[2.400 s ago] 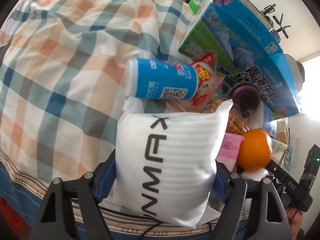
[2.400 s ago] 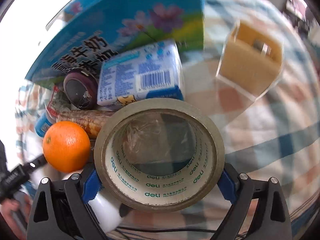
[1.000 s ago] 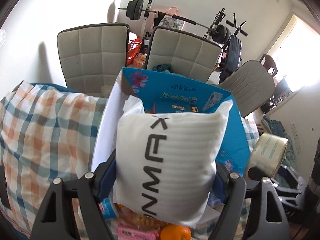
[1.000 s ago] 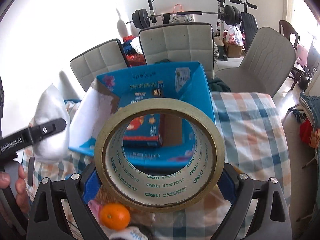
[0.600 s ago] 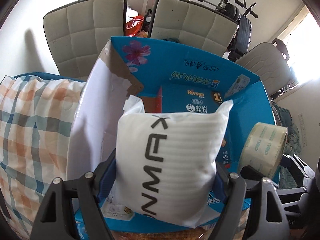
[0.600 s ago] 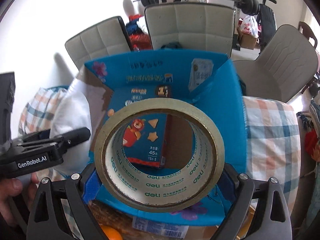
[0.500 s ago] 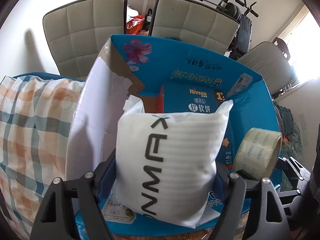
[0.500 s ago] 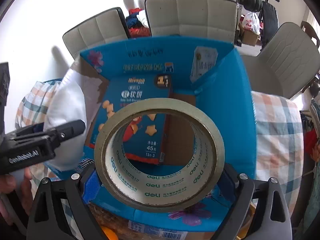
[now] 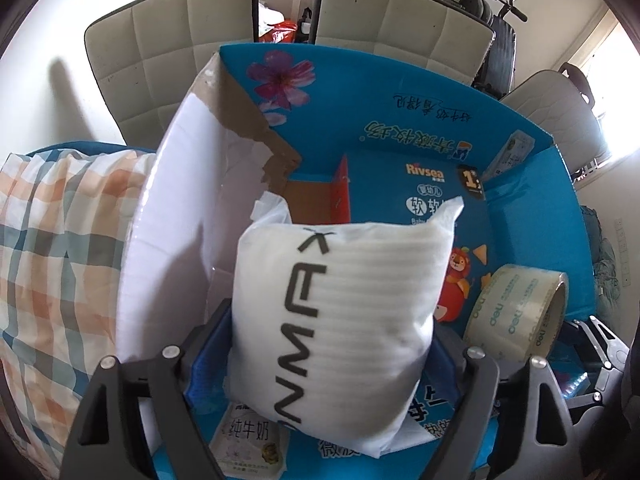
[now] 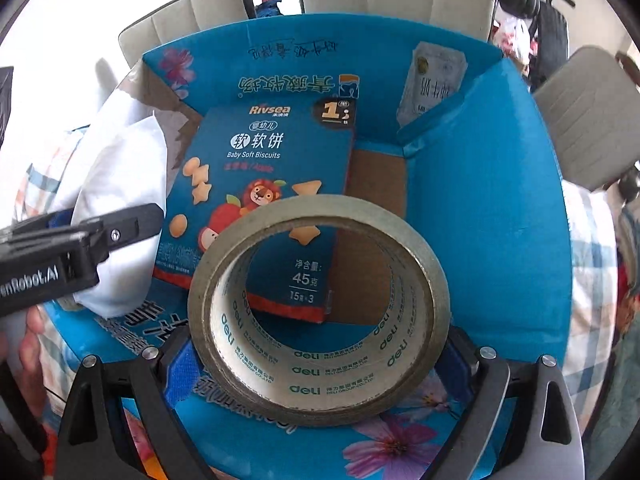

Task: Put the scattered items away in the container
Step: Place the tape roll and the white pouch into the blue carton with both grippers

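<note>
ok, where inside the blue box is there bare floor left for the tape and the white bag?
Bare cardboard floor shows right of the biscuit box, bordered by the blue box's right wall; the tape roll in the right tongs hovers near it. The left side is crowded: the white bag in the left tongs hangs between the biscuit box and the white flap.

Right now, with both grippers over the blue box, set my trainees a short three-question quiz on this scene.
1. True or false: the left gripper is shut on the white foam pouch.
2. Which item does the right gripper hold? A) an orange B) the tape roll C) a milk carton
3. Fill in: lying inside the blue box is a box of baby soft ____.

Key: 1 true; 2 B; 3 biscuits.
</note>
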Demonstrator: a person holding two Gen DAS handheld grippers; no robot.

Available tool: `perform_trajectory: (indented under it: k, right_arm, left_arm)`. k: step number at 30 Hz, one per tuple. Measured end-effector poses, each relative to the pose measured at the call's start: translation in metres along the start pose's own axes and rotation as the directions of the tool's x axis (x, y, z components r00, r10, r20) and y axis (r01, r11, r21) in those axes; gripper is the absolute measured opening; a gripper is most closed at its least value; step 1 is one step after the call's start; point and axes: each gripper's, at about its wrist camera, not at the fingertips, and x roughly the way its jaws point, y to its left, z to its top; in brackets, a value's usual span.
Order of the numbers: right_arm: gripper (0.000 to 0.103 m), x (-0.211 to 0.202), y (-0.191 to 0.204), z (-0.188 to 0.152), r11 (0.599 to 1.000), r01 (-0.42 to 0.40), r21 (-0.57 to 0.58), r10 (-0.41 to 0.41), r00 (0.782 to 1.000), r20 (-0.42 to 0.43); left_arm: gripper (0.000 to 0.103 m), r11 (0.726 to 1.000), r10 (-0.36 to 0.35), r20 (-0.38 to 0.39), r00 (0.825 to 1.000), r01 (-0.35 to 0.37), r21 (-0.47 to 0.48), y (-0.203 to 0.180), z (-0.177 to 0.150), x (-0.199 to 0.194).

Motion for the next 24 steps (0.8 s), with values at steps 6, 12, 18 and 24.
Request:
perform_trajectory:
  k: [6, 12, 18, 24]
  right_arm:
    - [0.097, -0.006, -0.006, -0.005, 1.0, 0.001, 0.023, 0.0, 1.0, -0.013]
    - [0.097, -0.022, -0.012, -0.017, 0.998, -0.011, 0.064, 0.01, 1.0, 0.027]
    - [0.101, -0.037, -0.014, -0.026, 0.997, -0.03, 0.068, 0.026, 0.998, 0.058]
    - [0.103, -0.05, 0.003, -0.016, 0.998, -0.03, 0.057, 0.024, 0.995, 0.097]
  left_arm:
    - [0.087, 0.999, -0.008, 0.006, 1.0, 0.008, -0.04, 0.009, -0.005, -0.011]
    - [0.094, 0.999, -0.014, 0.039, 0.999, 0.016, -0.044, 0.01, -0.014, -0.037]
    - [0.099, 0.999, -0.006, 0.07, 0.997, 0.01, -0.049, 0.004, -0.028, -0.066]
    - [0.099, 0.999, 0.001, 0.082, 0.997, 0.003, -0.054, 0.006, -0.045, -0.082]
